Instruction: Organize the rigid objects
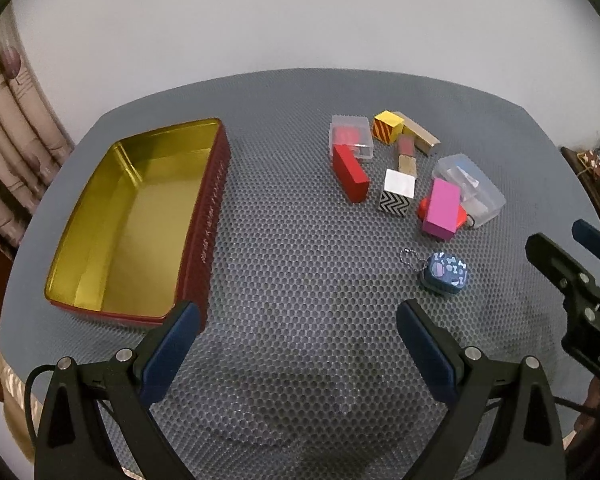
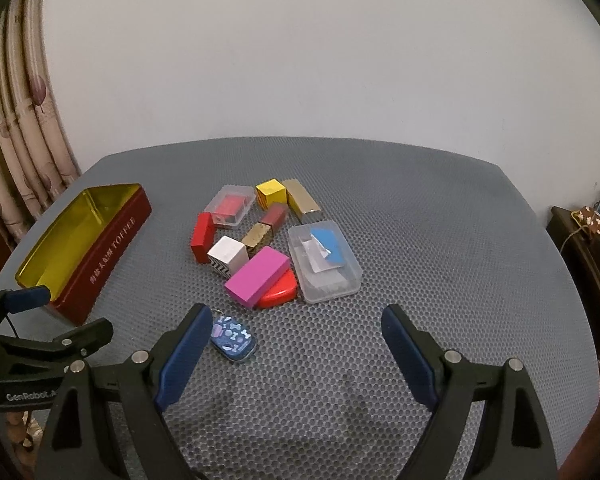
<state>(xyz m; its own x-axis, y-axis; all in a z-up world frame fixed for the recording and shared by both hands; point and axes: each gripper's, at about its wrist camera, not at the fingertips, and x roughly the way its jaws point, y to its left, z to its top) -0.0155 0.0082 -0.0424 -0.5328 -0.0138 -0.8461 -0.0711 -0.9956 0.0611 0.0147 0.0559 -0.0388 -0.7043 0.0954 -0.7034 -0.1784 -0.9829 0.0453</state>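
Note:
An empty red tin with a gold inside (image 1: 132, 216) (image 2: 80, 240) lies at the left of the grey mat. To its right is a cluster: red block (image 1: 350, 174) (image 2: 202, 238), pink block (image 1: 442, 208) (image 2: 258, 276), yellow striped cube (image 1: 388, 126) (image 2: 270, 192), white zigzag cube (image 1: 398, 192) (image 2: 228, 260), two clear cases (image 1: 350, 136) (image 1: 470, 188) (image 2: 324, 266), gold bar (image 2: 302, 200). A small blue patterned keychain box (image 1: 446, 274) (image 2: 232, 338) sits nearest. My left gripper (image 1: 298, 328) is open over bare mat. My right gripper (image 2: 296, 332) is open, its left finger beside the blue box.
A red heart-shaped case (image 2: 278, 294) lies under the pink block. A curtain (image 2: 20, 120) hangs at the left and a dark shelf (image 2: 588, 248) stands at the right. A plain wall is behind the table. The mat's edge (image 1: 20, 344) falls off on the near left.

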